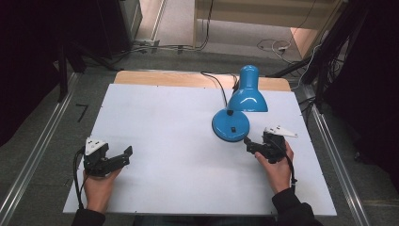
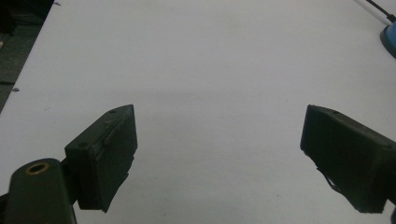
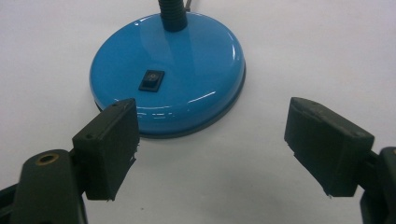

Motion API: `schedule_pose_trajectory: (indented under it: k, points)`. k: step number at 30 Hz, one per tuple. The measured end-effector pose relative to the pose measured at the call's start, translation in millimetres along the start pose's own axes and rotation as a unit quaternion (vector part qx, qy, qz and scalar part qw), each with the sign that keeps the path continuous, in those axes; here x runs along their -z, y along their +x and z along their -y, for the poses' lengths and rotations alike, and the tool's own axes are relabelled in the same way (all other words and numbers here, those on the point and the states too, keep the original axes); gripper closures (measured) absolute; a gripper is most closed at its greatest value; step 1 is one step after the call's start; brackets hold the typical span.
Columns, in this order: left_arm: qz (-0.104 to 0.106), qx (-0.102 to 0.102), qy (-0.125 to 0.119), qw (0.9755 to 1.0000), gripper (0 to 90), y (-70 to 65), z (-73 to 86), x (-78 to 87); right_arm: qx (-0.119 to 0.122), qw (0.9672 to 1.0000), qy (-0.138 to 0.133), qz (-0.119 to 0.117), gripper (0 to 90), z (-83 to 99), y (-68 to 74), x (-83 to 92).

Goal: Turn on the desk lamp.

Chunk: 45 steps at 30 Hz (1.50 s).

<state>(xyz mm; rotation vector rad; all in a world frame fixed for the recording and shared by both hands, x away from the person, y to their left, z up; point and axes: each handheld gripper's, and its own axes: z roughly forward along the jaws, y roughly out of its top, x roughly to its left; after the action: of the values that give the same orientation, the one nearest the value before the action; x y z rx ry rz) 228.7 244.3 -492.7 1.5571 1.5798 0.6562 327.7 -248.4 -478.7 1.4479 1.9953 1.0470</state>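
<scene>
Fingers (image 3: 109, 149) of the right gripper (image 1: 251, 143) stand spread wide, empty, just short of the round glossy blue metal desk lamp base (image 3: 170, 72) with its black rocker switch (image 3: 152, 79), while the left gripper (image 1: 123, 156) rests open over the bare white tabletop (image 1: 174, 160), well apart.

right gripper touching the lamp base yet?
Apart. In the right gripper view, the right gripper stands open short of the blue lamp base; white table lies between its jaws, and neither jaw plainly presses the base.
</scene>
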Motion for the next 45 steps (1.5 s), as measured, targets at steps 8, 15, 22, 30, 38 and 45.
schedule_pose_trajectory:
  k: [8,15,22,30,38,45]
  points:
    - [0.001,0.000,0.000,1.0000,11.9,-0.2,0.1,-0.4,0.003,0.9999,-0.014,0.001,29.8,-3.3,5.5,-4.5]
    - [0.003,0.000,0.000,1.0000,12.3,0.3,0.1,-0.4,0.007,0.9992,-0.037,-0.018,56.0,-3.9,8.8,-15.8]
    - [0.003,0.001,0.000,1.0000,12.6,0.3,0.1,-0.4,0.020,0.9993,-0.024,-0.019,77.0,-9.0,19.6,-24.3]
    - [0.003,0.002,0.000,1.0000,12.7,1.4,0.3,-0.2,0.024,0.9993,-0.015,-0.026,87.5,-12.6,26.8,-34.0]
    - [0.004,0.000,0.002,1.0000,13.4,1.0,0.4,-0.8,0.021,0.9992,-0.017,-0.029,87.5,-15.4,29.4,-39.4]
    - [0.003,0.001,0.003,1.0000,13.3,1.5,0.7,-1.0,0.017,0.9992,-0.018,-0.033,87.5,-18.7,30.7,-43.6]
